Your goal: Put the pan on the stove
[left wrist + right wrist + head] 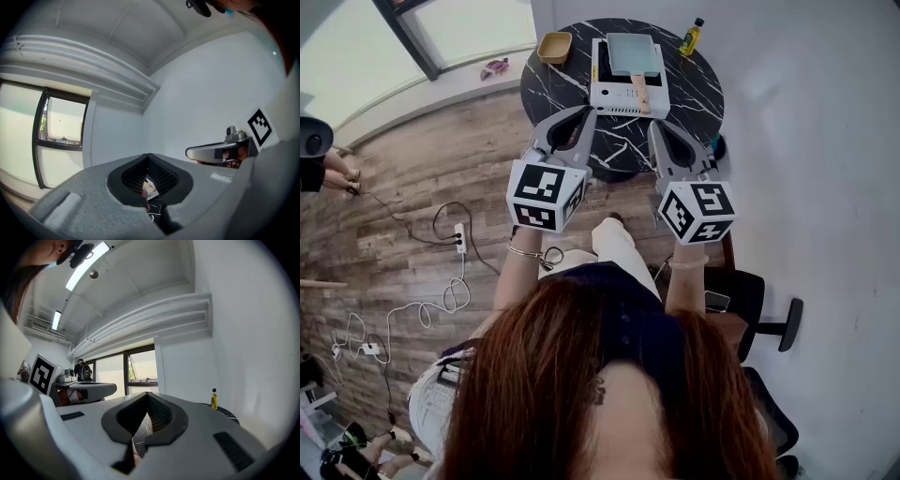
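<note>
Two grippers of smooth grey moulded plastic with black ribbed pads, held side by side at the near rim of a round black worktop (698, 89) veined white like marble. Left gripper (587, 112): level, pointing across the worktop, jaws clenched with the tips meeting, nothing caught between them. Right gripper (655, 126): same pose, jaws pressed together, also holding nothing. Each carries a white cube with black square markers, left cube (546, 195) and right cube (697, 211), above the person's bare forearms, elbows tucked in.

Rectangular grey-green pan (630, 53) with a matte flat base and low walls sits on top of a white boxy tabletop stove (612, 96) in the middle of the worktop, well beyond both sets of tips. Its pale wooden handle (639, 93) points back toward the person, so the long axis runs from far edge to near edge, tilted slightly right at the near end.

Small tan wooden dish (554, 47) beside the stove's far-left corner; yellow oil bottle with a dark cap (691, 37) upright at far right. Floor is grey-brown wood plank (412, 178)
</note>
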Motion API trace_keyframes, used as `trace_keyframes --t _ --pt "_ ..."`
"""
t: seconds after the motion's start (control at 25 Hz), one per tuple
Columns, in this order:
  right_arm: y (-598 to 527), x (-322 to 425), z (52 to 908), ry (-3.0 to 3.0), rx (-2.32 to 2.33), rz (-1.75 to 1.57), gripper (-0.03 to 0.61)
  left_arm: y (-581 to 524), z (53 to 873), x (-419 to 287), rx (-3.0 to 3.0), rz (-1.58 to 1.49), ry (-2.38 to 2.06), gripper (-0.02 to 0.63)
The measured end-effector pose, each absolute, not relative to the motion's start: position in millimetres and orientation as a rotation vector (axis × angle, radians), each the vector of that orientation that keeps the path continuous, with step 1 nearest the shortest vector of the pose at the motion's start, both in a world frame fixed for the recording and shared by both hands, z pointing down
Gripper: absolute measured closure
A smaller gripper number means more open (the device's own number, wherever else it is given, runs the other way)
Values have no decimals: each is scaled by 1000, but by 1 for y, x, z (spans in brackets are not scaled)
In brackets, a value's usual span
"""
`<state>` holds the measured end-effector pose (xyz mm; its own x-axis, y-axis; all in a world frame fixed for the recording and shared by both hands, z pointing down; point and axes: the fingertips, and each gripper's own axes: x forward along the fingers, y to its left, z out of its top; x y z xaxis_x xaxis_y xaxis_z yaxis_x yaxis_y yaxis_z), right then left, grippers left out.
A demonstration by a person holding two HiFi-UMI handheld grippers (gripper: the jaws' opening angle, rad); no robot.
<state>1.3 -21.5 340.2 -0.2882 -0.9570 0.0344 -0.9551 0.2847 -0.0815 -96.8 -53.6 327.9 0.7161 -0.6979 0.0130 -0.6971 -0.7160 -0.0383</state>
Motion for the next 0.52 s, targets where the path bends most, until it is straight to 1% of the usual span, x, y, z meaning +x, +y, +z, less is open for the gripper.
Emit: trace_keyframes --t 0.52 --pt "-36 11 342 2499 -1869 -164 569 -67 329 -88 -2890 -40 1172 603"
